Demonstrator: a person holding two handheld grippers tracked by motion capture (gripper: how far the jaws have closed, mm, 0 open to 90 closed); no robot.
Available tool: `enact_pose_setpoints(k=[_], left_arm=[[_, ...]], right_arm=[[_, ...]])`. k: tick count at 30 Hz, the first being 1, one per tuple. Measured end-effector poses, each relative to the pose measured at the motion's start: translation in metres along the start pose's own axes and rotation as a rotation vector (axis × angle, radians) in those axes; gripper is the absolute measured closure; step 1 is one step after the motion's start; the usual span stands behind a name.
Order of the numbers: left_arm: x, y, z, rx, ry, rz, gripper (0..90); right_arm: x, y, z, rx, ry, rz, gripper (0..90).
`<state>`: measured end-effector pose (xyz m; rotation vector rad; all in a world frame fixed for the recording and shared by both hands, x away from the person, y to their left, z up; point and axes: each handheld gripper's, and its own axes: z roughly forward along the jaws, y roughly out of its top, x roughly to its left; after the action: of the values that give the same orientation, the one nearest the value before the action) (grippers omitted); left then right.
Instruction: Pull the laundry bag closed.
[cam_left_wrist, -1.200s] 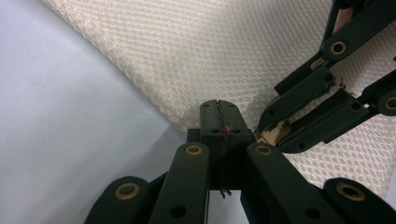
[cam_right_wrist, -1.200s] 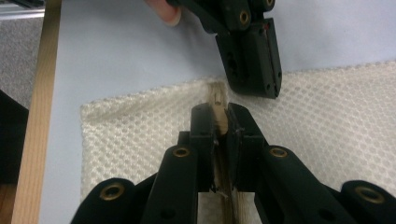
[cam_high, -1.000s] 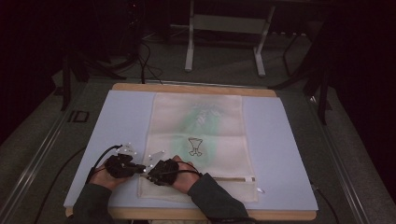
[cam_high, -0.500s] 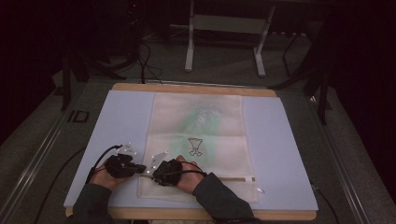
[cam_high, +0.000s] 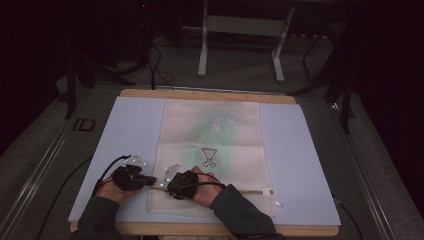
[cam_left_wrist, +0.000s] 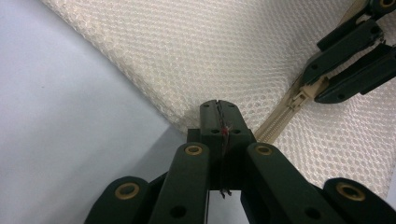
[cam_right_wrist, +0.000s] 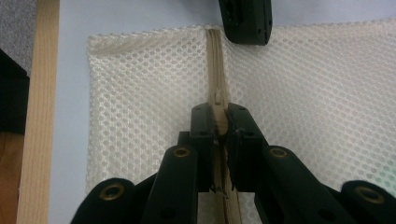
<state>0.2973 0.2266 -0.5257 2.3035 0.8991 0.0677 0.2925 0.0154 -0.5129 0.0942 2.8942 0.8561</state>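
Observation:
A cream mesh bag (cam_high: 210, 145) lies flat on the pale blue mat (cam_high: 135, 125), and something green shows through it. Its zipper (cam_high: 250, 191) runs along the near edge. My left gripper (cam_high: 152, 180) is shut on the bag's left edge (cam_left_wrist: 196, 112), right at the zipper's end. In the left gripper view the jaws (cam_left_wrist: 218, 108) meet with mesh pinched between them. My right gripper (cam_high: 166, 187) points left, close to the left one, and is shut on the zipper pull (cam_right_wrist: 219, 119). Ahead of it the zipper tape (cam_right_wrist: 215, 60) runs to the left gripper (cam_right_wrist: 245, 21).
The mat sits on a wooden tabletop whose rim (cam_high: 210, 93) shows at the far side and rim (cam_right_wrist: 42, 116) at the near side. A metal stand (cam_high: 240, 45) is on the dark floor behind the table. Cables (cam_high: 107, 172) trail left from the left gripper.

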Motion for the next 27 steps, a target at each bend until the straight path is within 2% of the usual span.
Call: enact_pose_setpoints(k=[27], left_arm=[[0.0,0.0,0.0,-0.001,0.002,0.0,90.0]], right_arm=[[0.0,-0.01,-0.019,0.067,-0.014,-0.031,82.2]])
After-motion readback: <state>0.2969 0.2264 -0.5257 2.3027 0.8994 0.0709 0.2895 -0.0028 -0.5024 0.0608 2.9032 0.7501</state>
